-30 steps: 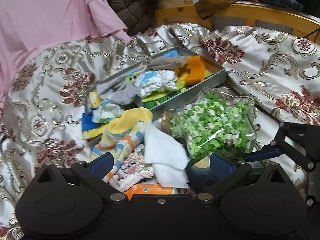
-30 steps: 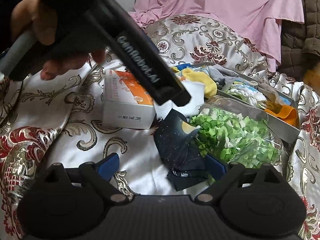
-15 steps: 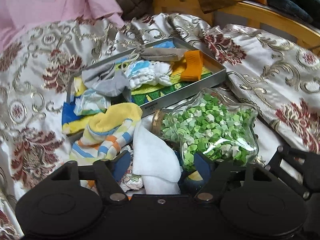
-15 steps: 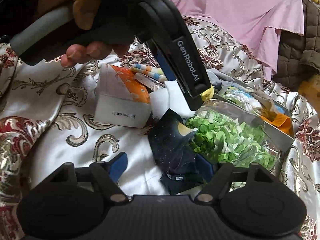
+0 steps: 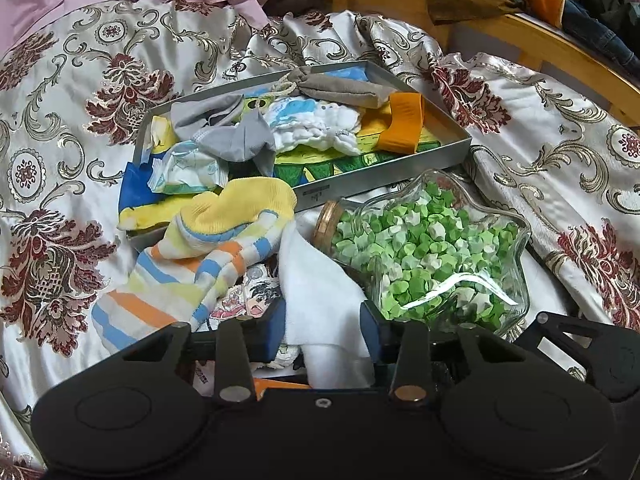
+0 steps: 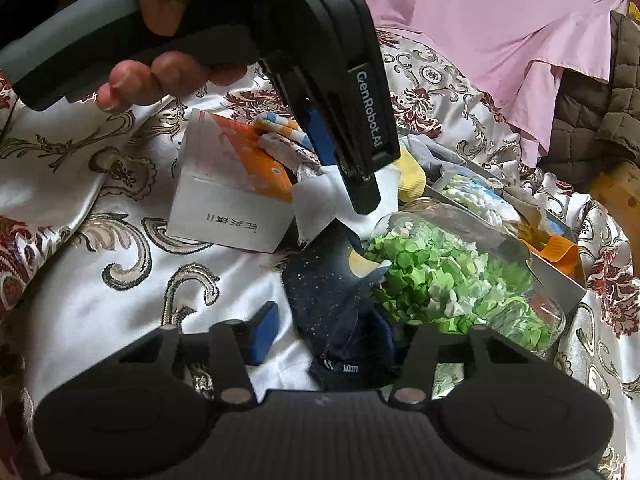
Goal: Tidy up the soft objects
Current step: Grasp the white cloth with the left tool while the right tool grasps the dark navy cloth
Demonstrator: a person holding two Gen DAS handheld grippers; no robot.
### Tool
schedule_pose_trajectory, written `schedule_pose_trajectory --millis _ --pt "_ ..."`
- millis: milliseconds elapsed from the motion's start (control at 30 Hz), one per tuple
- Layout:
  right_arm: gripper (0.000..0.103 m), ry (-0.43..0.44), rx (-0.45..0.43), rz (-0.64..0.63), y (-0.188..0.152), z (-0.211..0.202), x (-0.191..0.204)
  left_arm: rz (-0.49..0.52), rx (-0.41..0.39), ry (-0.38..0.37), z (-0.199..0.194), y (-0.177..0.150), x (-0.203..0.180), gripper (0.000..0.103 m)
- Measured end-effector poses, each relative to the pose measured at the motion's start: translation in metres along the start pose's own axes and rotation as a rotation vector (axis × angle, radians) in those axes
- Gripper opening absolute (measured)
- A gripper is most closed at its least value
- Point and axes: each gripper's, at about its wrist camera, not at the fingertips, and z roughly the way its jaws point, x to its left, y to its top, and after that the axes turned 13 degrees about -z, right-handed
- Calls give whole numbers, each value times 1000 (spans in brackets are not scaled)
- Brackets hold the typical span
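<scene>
Left gripper [image 5: 322, 330] first: its jaws have just been closing in on the white cloth [image 5: 320, 300], which sits between the blue pads, and the pads look pressed up against the folds on both sides. Right gripper [image 6: 332, 330] has been closing too, around the dark navy starry sock [image 6: 332, 300]; the sock lies between the fingers but the left pad stands clear of it, so no grip there. Just beside the white cloth lies a striped yellow sock [image 5: 200, 264], and on the other side a glass star-shaped jar [image 5: 432, 256] full of green paper stars lies on its side. Behind both sits a grey metal tray [image 5: 384, 184] piled with small cloths and socks, all on a floral satin bedspread [image 5: 80, 92]. An orange and white box [image 6: 236, 200] lies near the left gripper.
</scene>
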Motion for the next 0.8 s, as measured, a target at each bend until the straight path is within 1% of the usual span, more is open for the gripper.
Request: schedule_pose_trajectory --millis 33,67,100,133,167,233,300,433,533,567,600,800 --pt "45 1 -1 -1 0 1 0 -6 1 3 0 1 0 33" --pt "38 -1 -3 0 -1 1 -1 -9 3 8 1 2 0 29" --pt "30 -3 -5 -1 -1 1 0 -7 5 19 1 2 0 22" --pt "27 -4 -7 -1 -1 0 -1 -5 8 25 1 3 -1 17" --pt "22 -4 -10 0 -2 -1 0 -8 12 22 1 3 -1 15" --pt "18 0 -17 0 -2 -4 0 -17 10 26 -2 2 -1 11" --pt "14 4 -22 -5 -2 -7 1 -27 4 32 -5 1 -3 9" --pt "13 6 -32 -4 -4 -16 -2 -32 -10 39 -17 -6 -11 8" --pt "13 26 -41 21 -4 -23 -7 -39 -20 27 -28 -11 -16 8" --pt "12 29 -43 29 -4 -25 -8 -42 -22 23 -31 -13 -17 8" --pt "6 32 -44 36 -4 -27 -9 -43 -24 26 -34 -15 -18 8" --pt "3 25 -50 88 -9 -43 -19 -37 -23 41 -51 -28 -23 7"
